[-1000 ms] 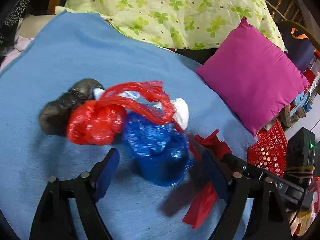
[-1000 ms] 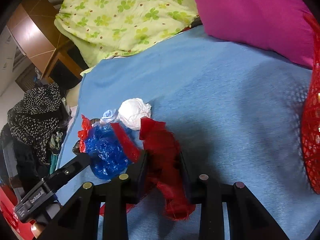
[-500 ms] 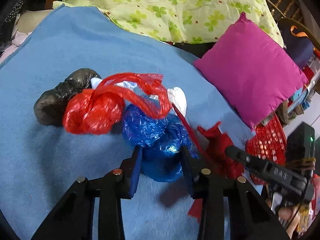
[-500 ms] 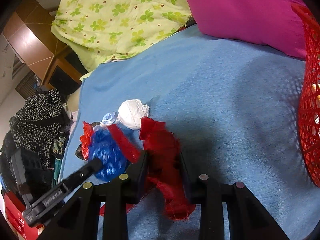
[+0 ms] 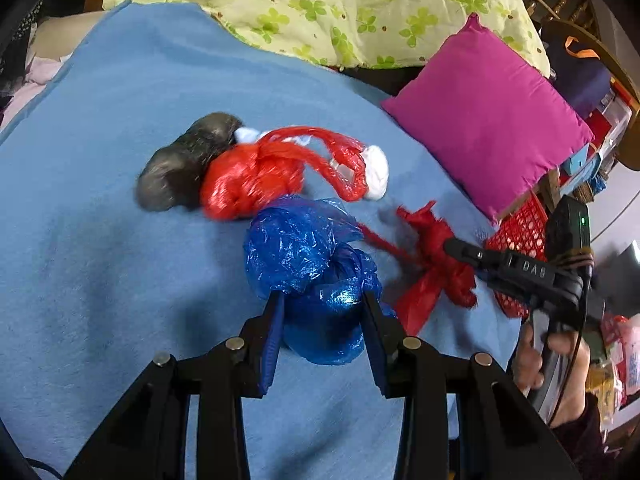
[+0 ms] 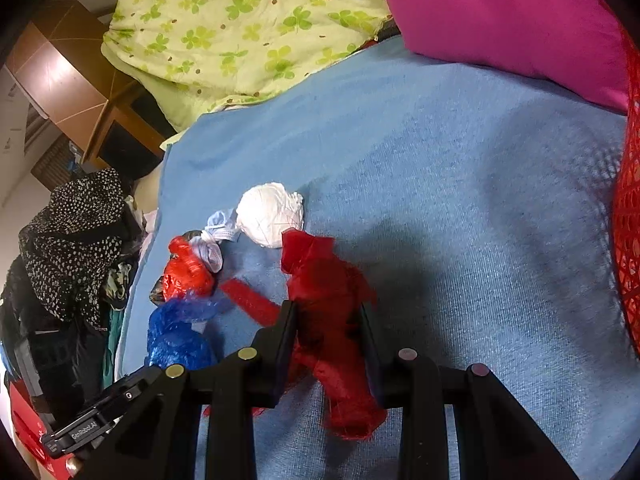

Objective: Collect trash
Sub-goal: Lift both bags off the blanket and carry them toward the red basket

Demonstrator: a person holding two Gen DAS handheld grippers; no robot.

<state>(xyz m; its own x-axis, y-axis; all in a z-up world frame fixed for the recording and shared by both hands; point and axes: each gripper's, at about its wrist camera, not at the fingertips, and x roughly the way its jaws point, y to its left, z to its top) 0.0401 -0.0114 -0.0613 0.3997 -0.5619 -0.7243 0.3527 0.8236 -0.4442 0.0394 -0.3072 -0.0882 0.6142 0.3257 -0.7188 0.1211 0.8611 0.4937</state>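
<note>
Several knotted plastic bags lie on a blue blanket point(image 5: 100, 260). My left gripper point(image 5: 322, 300) is shut on the crumpled blue bag point(image 5: 304, 256), pads pressed into its near end. Behind it sit a red bag point(image 5: 248, 180), a dark grey bag point(image 5: 180, 168) and a white wad point(image 5: 376, 172). My right gripper point(image 6: 328, 312) is shut on a dark red bag point(image 6: 324, 280), whose tail hangs below the fingers. In the right wrist view the blue bag point(image 6: 176, 336), the red bag point(image 6: 186, 270) and the white wad point(image 6: 270, 214) lie at left.
A magenta cushion point(image 5: 488, 120) and a green clover-print quilt point(image 5: 340, 4) lie at the back. A red mesh basket point(image 6: 628, 240) stands at the blanket's right edge. Dark spotted clothing point(image 6: 72, 240) is piled off the left side. A person's hand point(image 5: 552, 360) holds the right gripper.
My left gripper shut on the blue bag and has drawn it toward me, away from the red and grey bags. The right gripper kept its hold on the dark red bag.
</note>
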